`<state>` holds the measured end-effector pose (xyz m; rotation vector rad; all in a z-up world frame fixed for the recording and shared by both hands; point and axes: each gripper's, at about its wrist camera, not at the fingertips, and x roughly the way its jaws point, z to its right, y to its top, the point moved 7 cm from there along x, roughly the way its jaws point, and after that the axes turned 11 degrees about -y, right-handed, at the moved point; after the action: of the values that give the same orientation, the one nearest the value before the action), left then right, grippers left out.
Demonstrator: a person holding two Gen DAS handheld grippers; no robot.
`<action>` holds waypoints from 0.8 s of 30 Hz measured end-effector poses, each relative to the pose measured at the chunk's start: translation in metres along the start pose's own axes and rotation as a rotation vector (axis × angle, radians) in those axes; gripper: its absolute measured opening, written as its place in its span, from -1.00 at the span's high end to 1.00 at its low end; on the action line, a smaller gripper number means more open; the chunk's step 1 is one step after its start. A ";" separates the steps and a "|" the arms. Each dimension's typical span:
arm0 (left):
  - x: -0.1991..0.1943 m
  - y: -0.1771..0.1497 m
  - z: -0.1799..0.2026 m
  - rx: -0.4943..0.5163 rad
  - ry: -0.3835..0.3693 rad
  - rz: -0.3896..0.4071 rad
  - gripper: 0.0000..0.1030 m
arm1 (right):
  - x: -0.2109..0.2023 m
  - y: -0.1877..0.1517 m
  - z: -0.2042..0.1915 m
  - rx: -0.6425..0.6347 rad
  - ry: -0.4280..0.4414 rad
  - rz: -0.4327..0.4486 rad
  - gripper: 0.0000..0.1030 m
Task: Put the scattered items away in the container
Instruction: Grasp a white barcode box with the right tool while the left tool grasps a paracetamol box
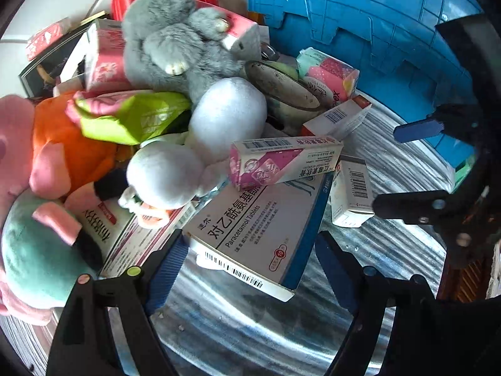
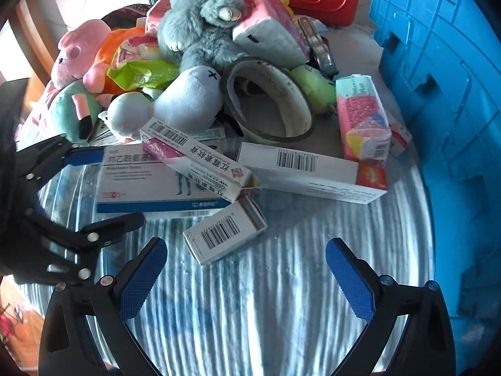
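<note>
Left gripper [image 1: 250, 269], jaws apart, straddles the flat white-and-blue paracetamol carton [image 1: 260, 228], long axis across the gap. Right gripper [image 2: 247, 279], jaws apart, empty, faces a small white barcoded box [image 2: 224, 235]. Blue plastic crate [image 2: 438, 100] stands right.

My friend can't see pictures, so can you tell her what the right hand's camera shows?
The right gripper hangs open over a small white box on a shiny striped table. Behind it lies a heap of medicine boxes and plush toys, with a grey plush rabbit on top. A blue crate stands at the right.
</note>
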<state>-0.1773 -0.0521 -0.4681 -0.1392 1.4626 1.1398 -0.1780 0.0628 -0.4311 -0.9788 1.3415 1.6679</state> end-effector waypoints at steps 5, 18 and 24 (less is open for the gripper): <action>-0.018 -0.021 -0.007 -0.056 0.026 0.022 -0.61 | 0.009 0.003 -0.009 -0.023 -0.007 -0.010 -0.99; -0.065 -0.069 -0.019 -0.216 0.069 0.077 -0.61 | 0.035 0.002 -0.025 -0.111 -0.051 -0.021 -0.77; -0.074 -0.074 -0.019 -0.237 0.071 0.088 -0.60 | 0.034 0.000 -0.028 -0.118 -0.032 -0.039 -0.29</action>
<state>-0.1206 -0.1409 -0.4524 -0.2845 1.4025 1.3915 -0.1891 0.0381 -0.4662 -1.0348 1.2066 1.7426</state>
